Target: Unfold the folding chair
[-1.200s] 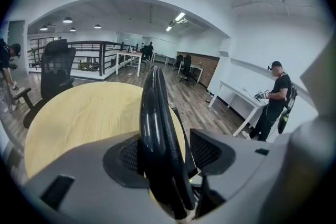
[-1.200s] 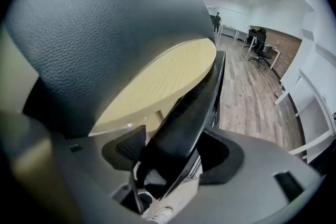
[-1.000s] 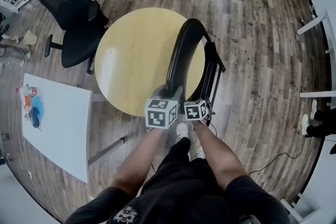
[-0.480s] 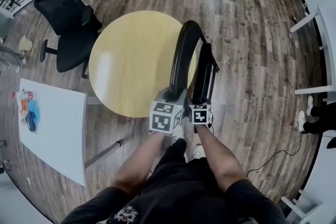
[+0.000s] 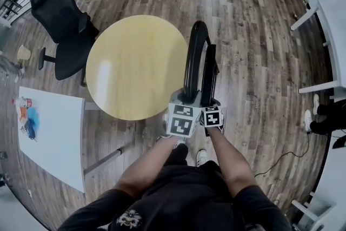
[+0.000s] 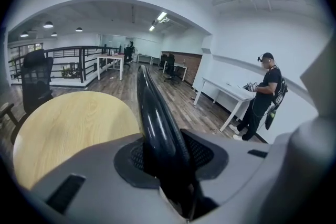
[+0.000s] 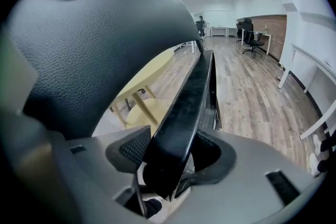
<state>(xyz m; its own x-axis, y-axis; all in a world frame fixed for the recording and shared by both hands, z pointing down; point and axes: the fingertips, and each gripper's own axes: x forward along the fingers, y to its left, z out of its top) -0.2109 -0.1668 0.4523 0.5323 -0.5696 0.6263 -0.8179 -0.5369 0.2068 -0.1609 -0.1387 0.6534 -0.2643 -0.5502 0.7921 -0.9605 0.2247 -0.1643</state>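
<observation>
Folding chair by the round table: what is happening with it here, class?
A person stands over the folding chair, a gripper in each hand. The left gripper is clamped on its curved black backrest, the right gripper on the flat black panel beside it. The chair is still folded, upright beside the round table.
</observation>
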